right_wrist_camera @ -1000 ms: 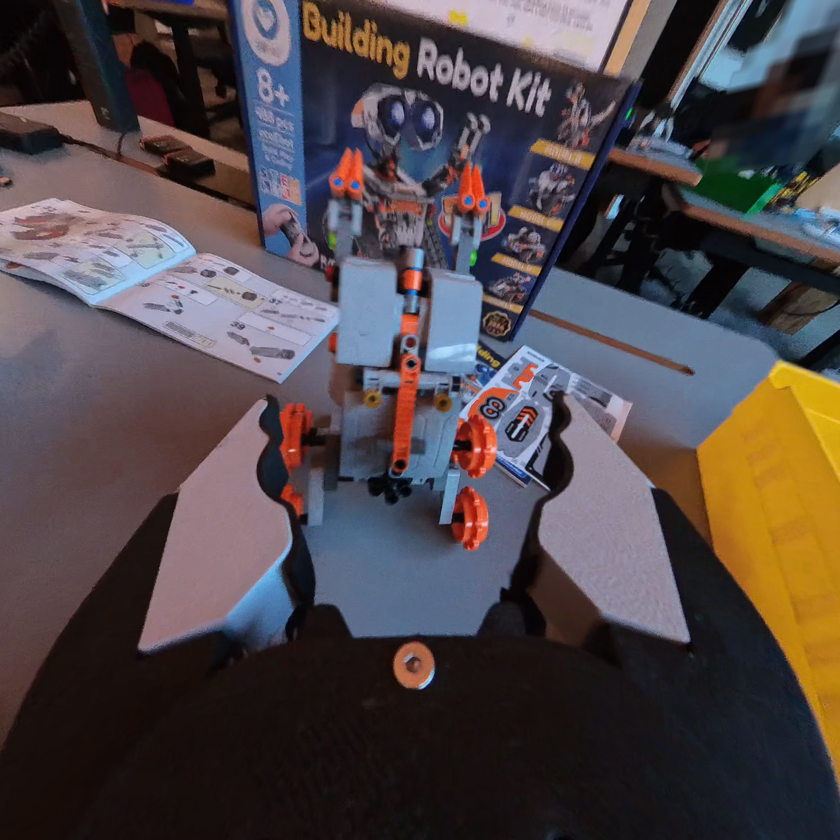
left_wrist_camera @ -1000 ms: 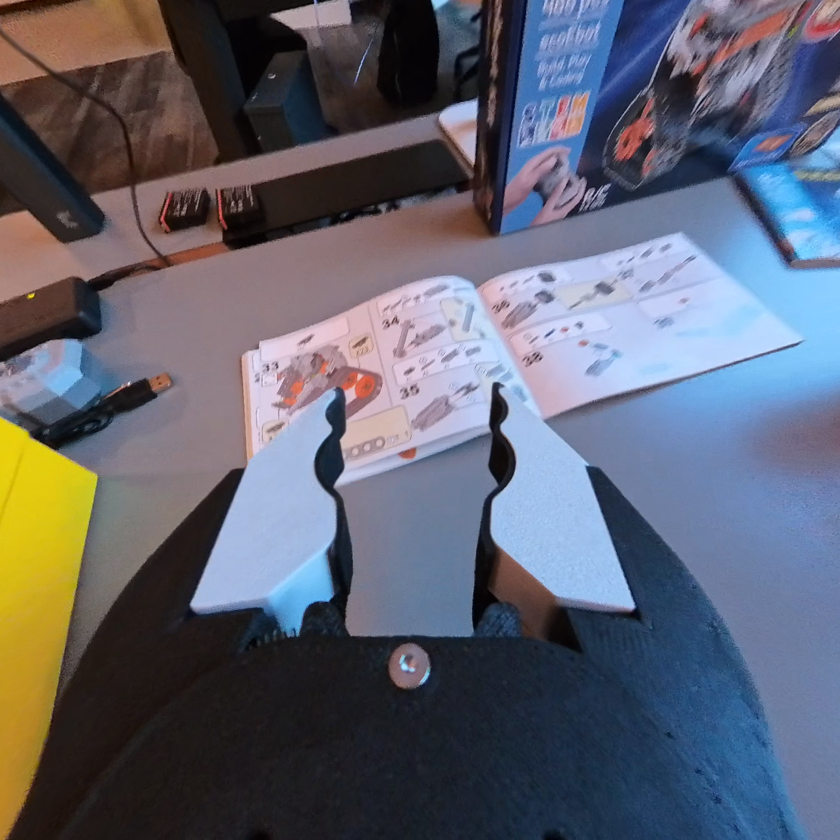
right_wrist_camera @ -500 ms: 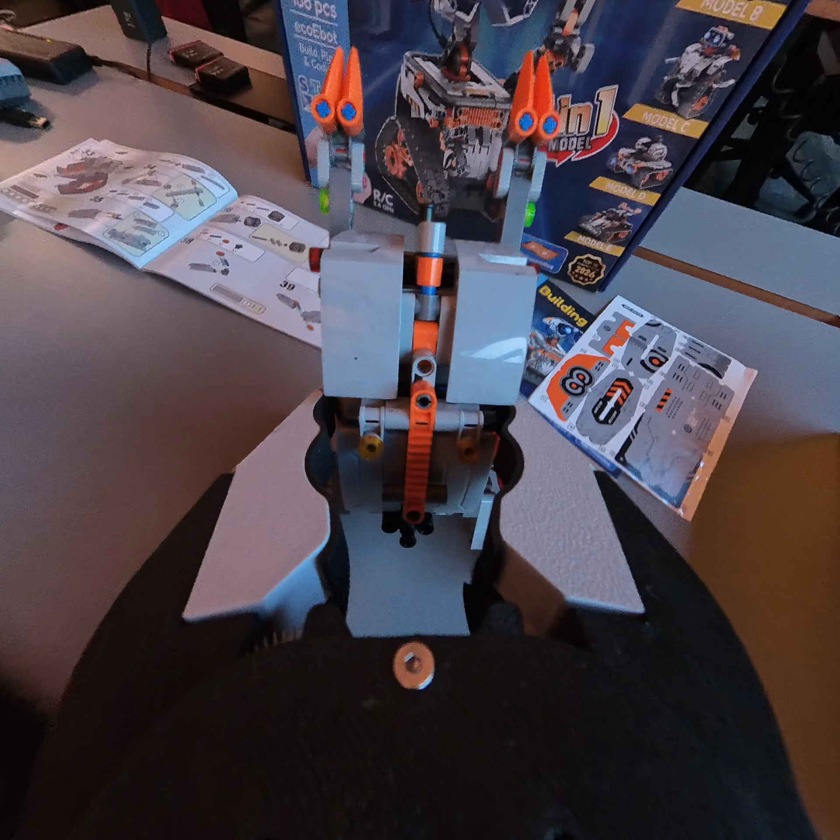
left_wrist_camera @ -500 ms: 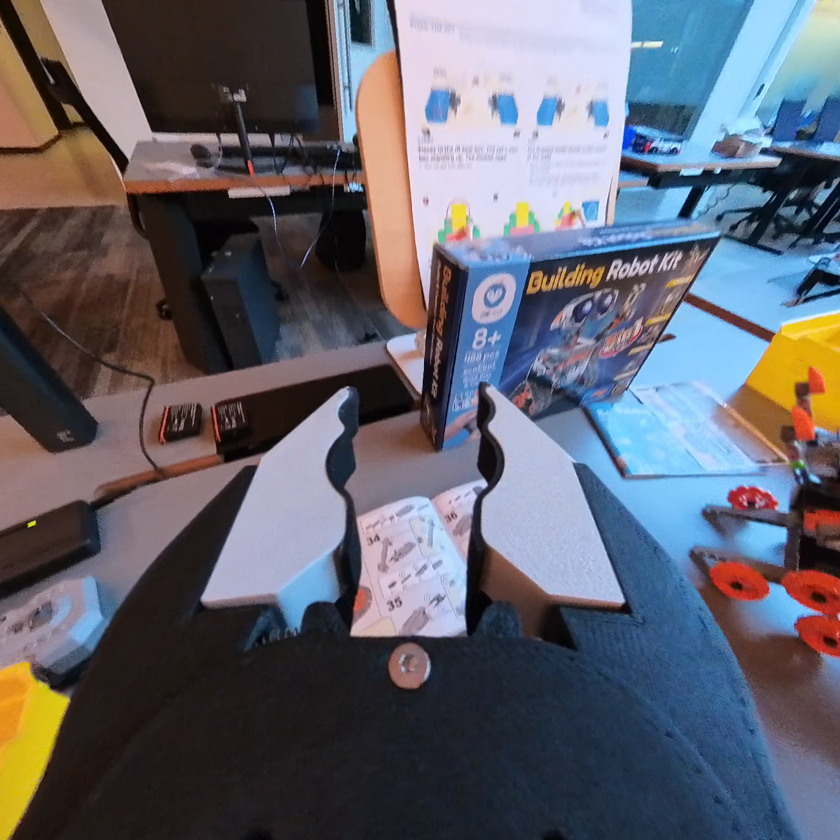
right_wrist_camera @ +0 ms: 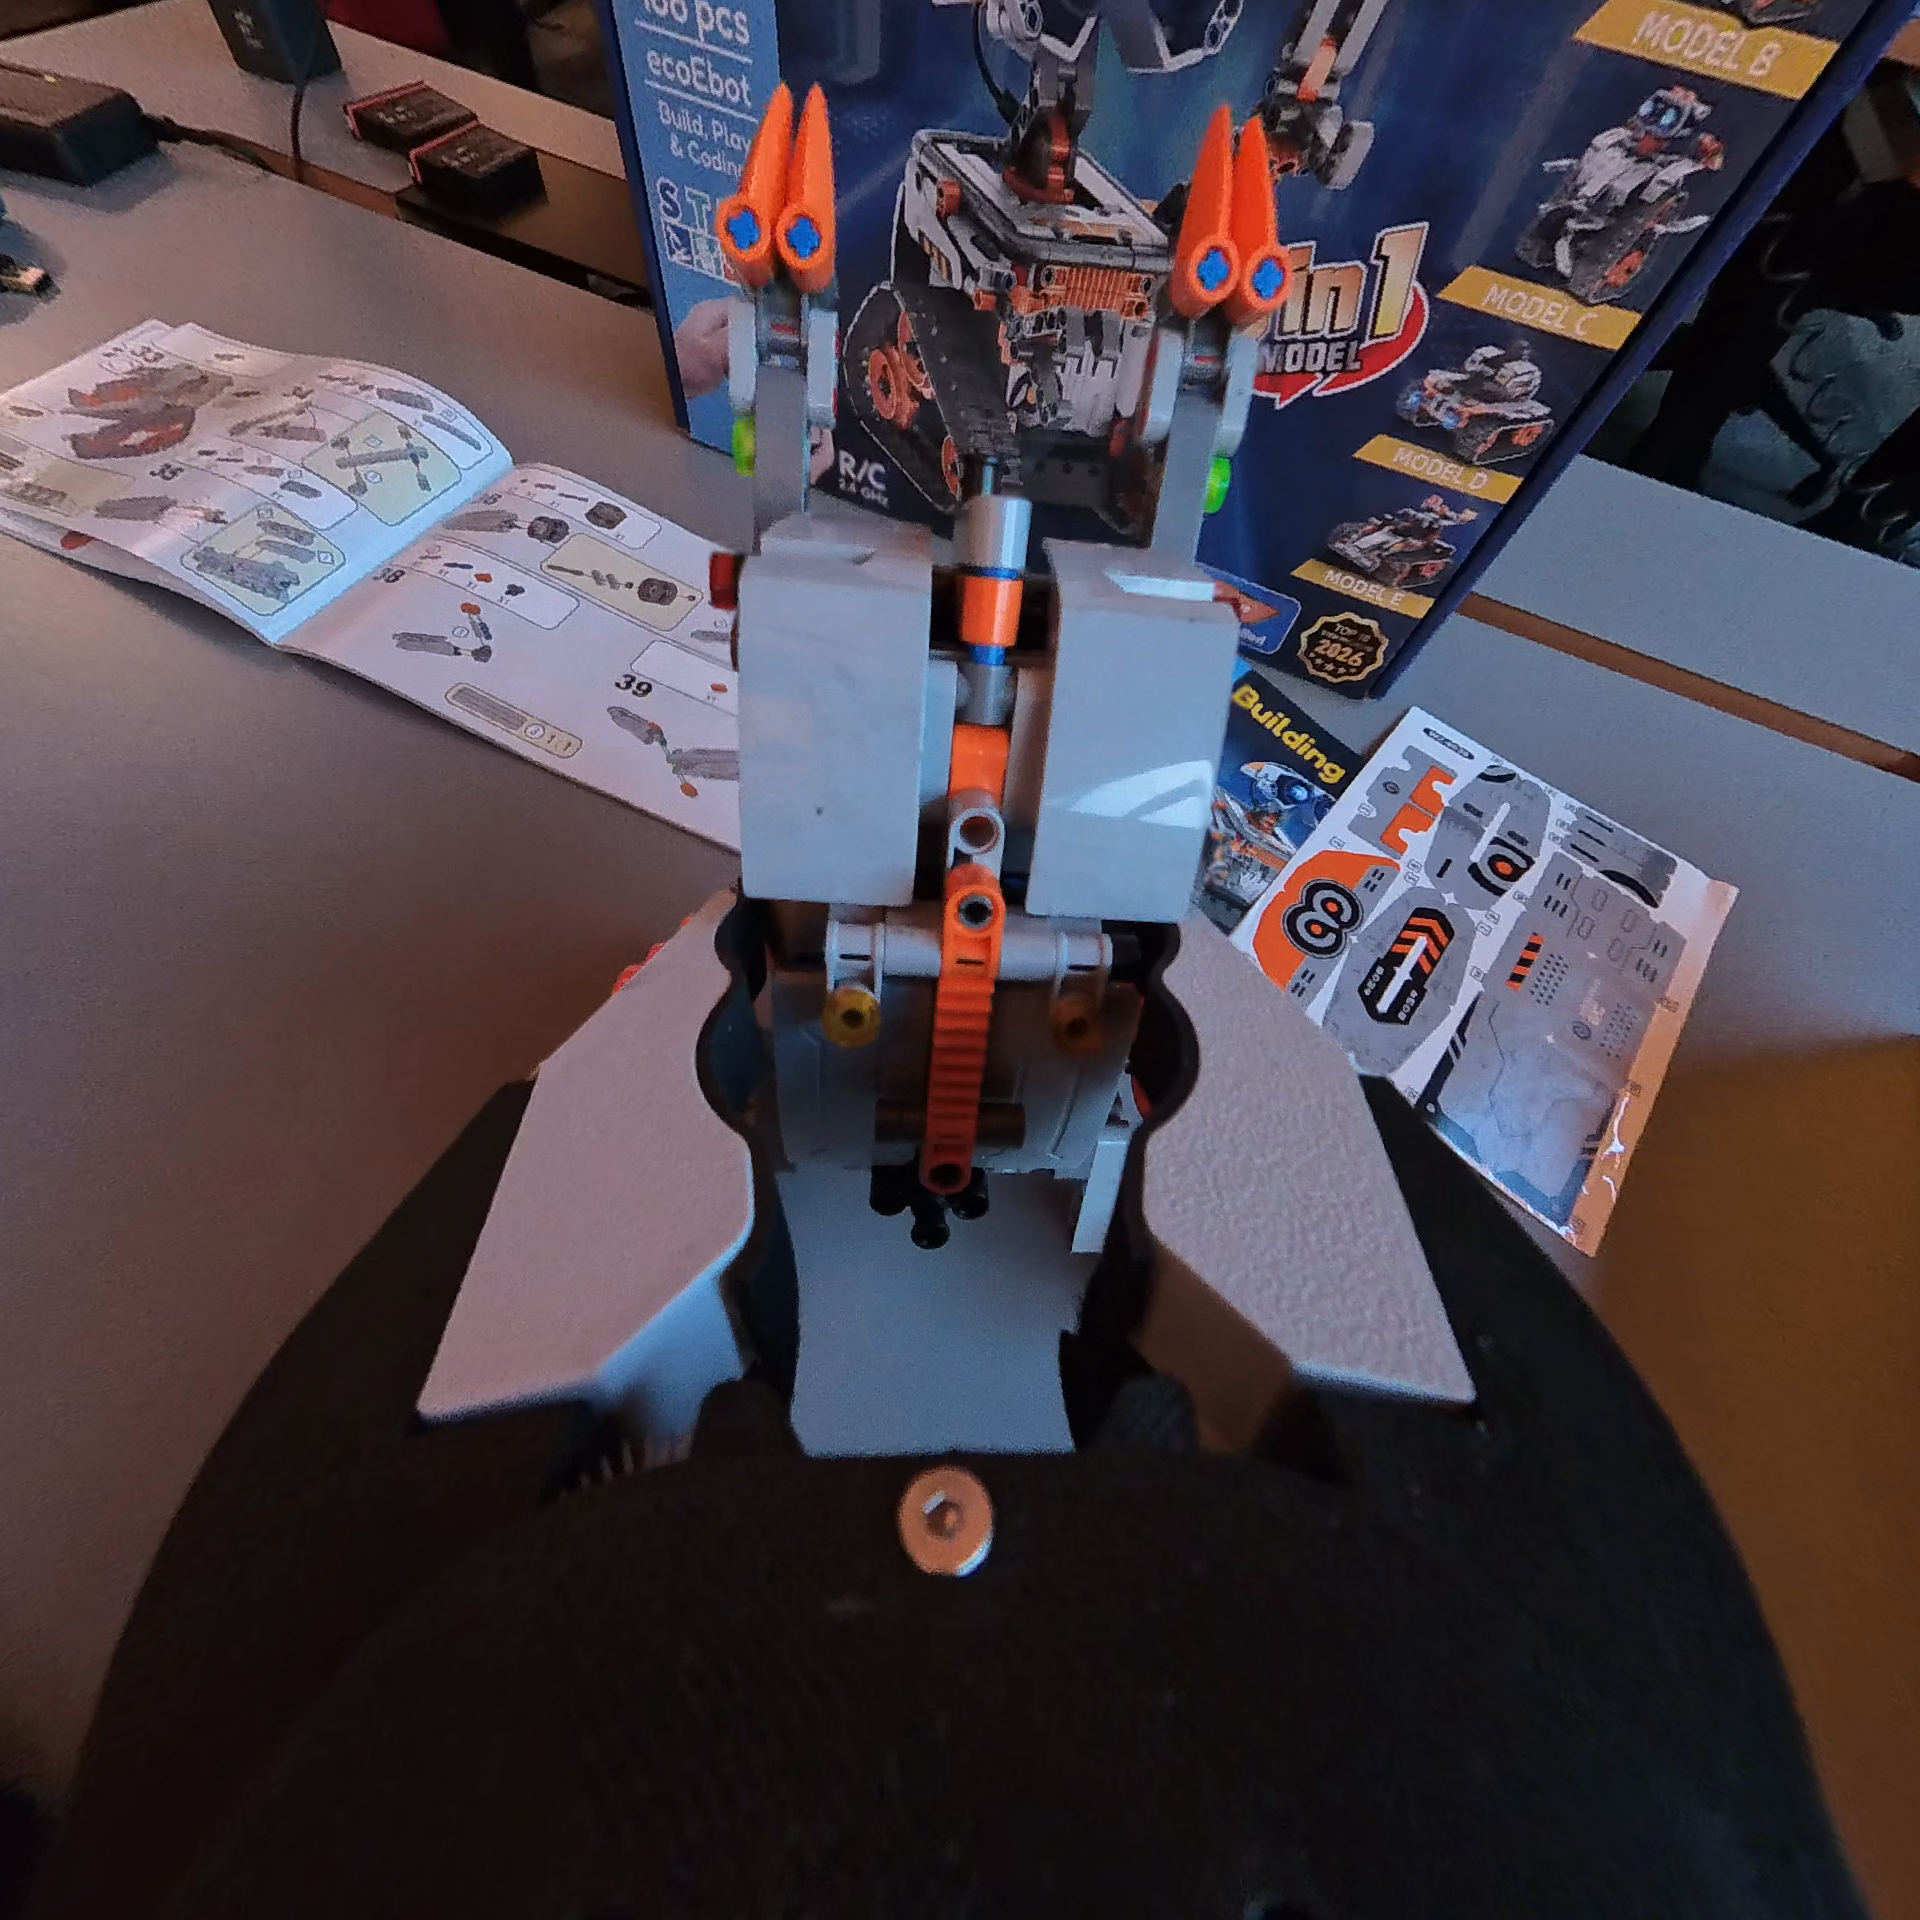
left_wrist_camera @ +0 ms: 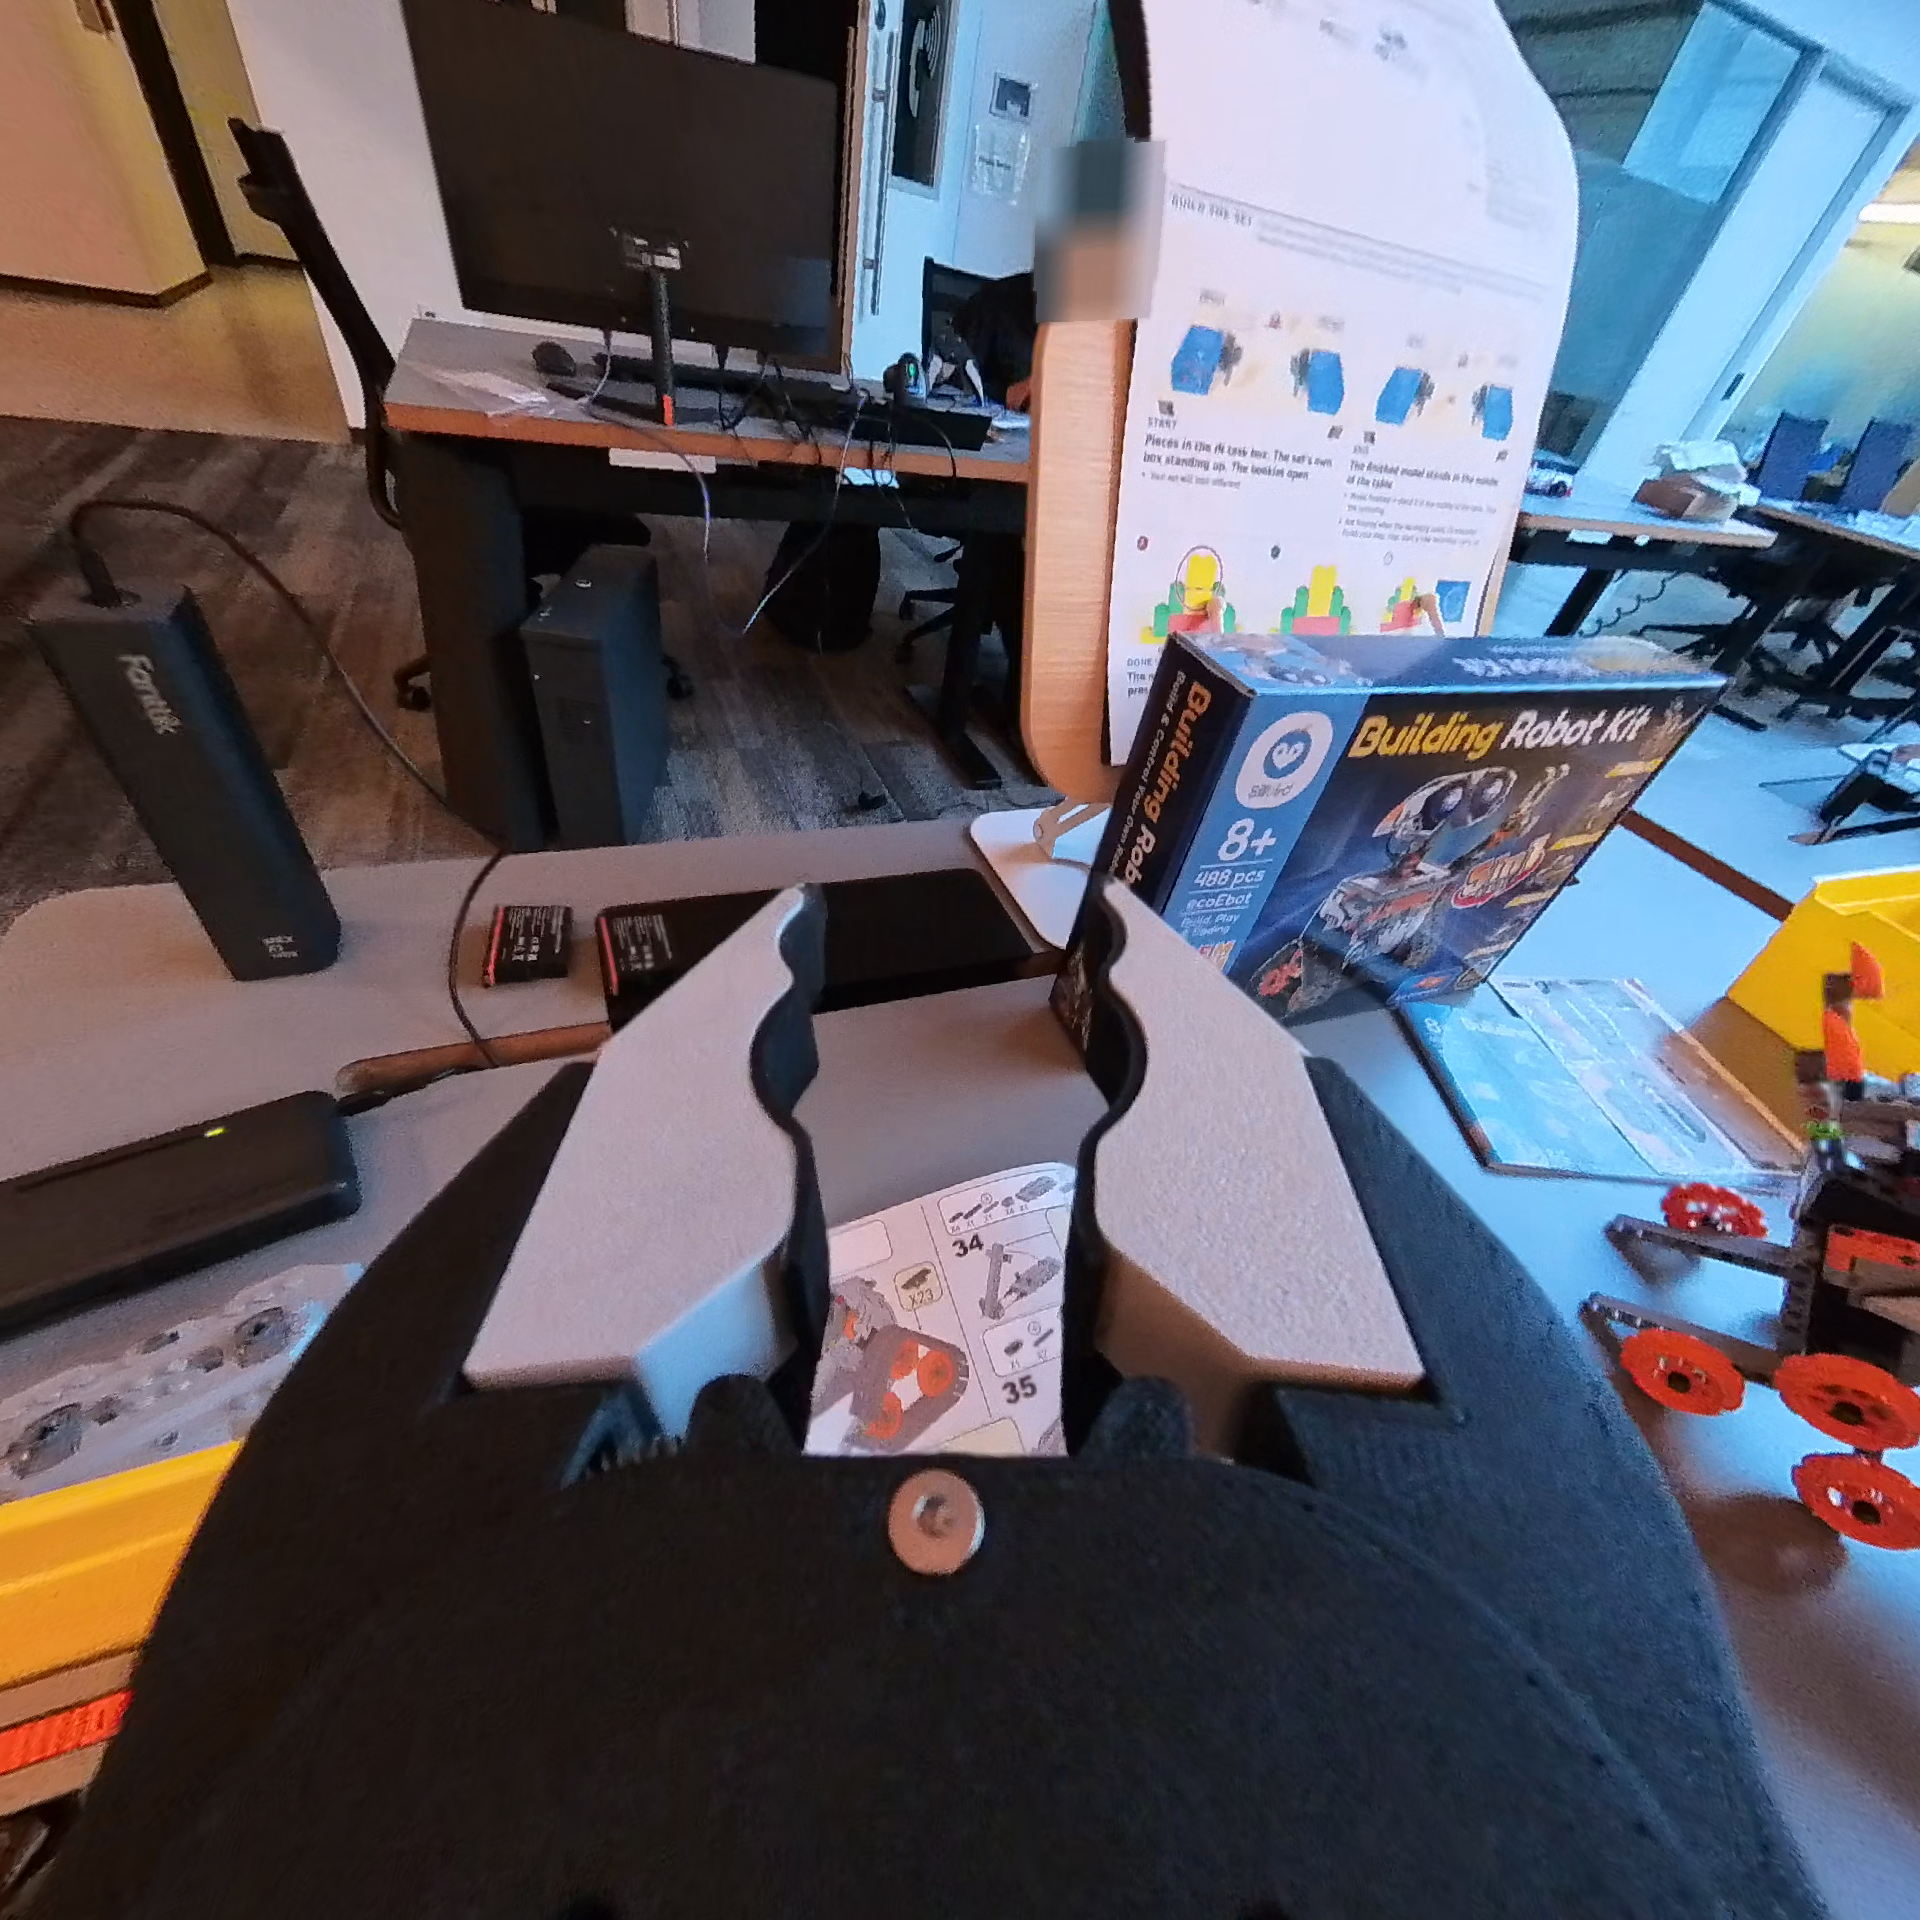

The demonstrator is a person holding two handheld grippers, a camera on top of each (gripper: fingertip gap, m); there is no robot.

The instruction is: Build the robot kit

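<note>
My right gripper [right_wrist_camera: 951,987] is shut on the lower body of a grey and orange brick-built robot model [right_wrist_camera: 831,727]. The model stands upright between the fingers, with two orange-tipped arms pointing up. The model also shows at the right edge of the left wrist view [left_wrist_camera: 1849,1299], with orange wheels low by the grey table [left_wrist_camera: 935,1081]. My left gripper [left_wrist_camera: 956,935] is open and empty above the open instruction booklet [left_wrist_camera: 935,1309], which also shows in the right wrist view [right_wrist_camera: 364,540].
The blue kit box [left_wrist_camera: 1403,831] stands upright behind the booklet and fills the back of the right wrist view [right_wrist_camera: 1455,260]. A sticker sheet [right_wrist_camera: 1475,966] lies right of the model. Yellow bins [left_wrist_camera: 1849,956] [left_wrist_camera: 83,1538] sit at both sides. Black chargers and batteries [left_wrist_camera: 166,1195] lie at the left. One gripper's finger ends stand about 45 centimetres off the other's.
My right gripper moved in and shut on the robot model's lower body. My left gripper tilted up from the booklet, so the box and room came into view; it stayed open.
</note>
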